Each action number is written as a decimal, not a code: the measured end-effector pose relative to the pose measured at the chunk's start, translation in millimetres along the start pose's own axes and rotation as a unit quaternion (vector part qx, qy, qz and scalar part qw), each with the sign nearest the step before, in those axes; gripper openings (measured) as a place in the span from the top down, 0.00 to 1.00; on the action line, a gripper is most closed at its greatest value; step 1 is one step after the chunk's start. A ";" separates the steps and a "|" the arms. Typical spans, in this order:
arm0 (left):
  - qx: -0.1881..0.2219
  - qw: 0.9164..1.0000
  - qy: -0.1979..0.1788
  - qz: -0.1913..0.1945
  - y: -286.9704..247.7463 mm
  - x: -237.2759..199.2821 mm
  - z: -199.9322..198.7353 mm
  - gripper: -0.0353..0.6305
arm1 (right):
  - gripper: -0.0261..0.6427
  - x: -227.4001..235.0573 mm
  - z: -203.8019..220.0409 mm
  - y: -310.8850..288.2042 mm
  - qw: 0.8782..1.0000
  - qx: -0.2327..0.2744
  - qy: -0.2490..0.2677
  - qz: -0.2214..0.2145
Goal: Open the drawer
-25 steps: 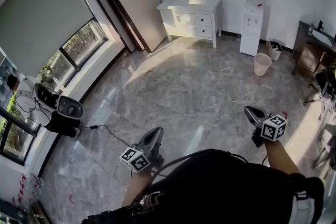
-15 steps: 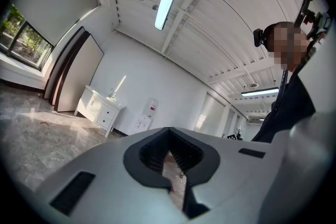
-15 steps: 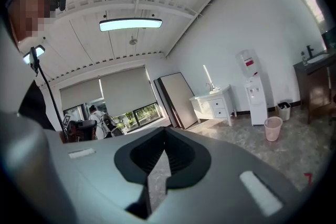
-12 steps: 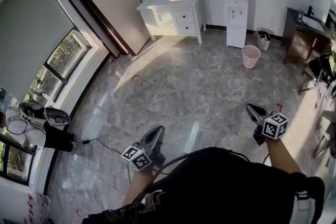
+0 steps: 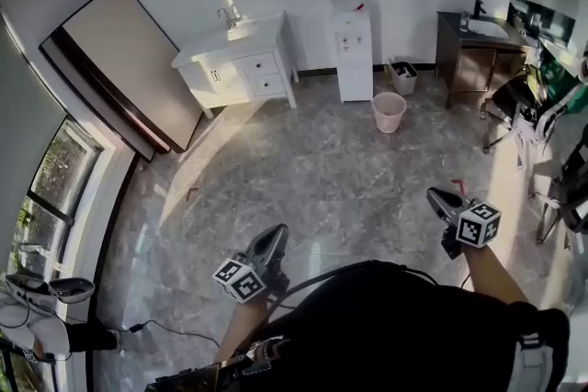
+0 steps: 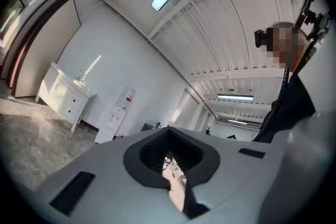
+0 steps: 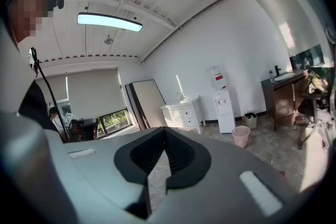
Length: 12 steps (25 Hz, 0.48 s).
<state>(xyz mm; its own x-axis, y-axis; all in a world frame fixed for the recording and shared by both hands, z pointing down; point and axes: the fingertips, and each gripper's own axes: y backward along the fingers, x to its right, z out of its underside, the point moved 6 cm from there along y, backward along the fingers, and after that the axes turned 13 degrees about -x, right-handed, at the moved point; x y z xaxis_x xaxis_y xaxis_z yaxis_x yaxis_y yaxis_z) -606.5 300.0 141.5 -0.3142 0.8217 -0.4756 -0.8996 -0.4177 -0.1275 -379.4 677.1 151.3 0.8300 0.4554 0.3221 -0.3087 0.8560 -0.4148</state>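
While the left tool [image 5: 272, 235] and right tool [image 5: 440, 198] hang closed and empty, the approach should square up to a drawer [image 5: 261, 65] of the far cabinet [image 5: 208, 74].

The left gripper [image 5: 272, 234] is held out level in front of the body, its jaws closed together with nothing between them. Its marker cube [image 5: 238, 280] sits just behind the jaws, and the bare left forearm [image 5: 241, 326] runs back from there. Well apart, on its right and slightly ahead, the right gripper [image 5: 435, 196] tips a little downward, its jaws likewise together and empty, with the right forearm [image 5: 491, 275] behind its cube [image 5: 479, 224].
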 end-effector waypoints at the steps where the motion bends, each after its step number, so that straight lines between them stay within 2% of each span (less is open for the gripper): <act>1: 0.000 1.000 -0.005 0.014 -3.8 -13.2 -9.6 0.95 | 0.96 -3.3 -4.8 -7.3 1.000 0.003 0.000 0.008; 4: -0.005 0.999 -0.011 0.046 -14.0 -55.8 -39.4 0.95 | 0.96 -9.4 -25.5 -38.4 0.999 0.019 -0.010 0.034; 12: -0.026 0.998 -0.007 0.055 -28.4 -159.2 -82.5 0.95 | 0.96 -19.9 -49.5 -122.7 0.998 0.015 -0.021 0.051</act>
<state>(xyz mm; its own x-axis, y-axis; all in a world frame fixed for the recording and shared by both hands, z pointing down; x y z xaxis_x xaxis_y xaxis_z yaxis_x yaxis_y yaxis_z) -505.9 149.1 149.0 -0.4152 0.7750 -0.4765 -0.8426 -0.5250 -0.1197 -335.0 550.8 153.7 0.7729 0.5506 0.3153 -0.4058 0.8110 -0.4215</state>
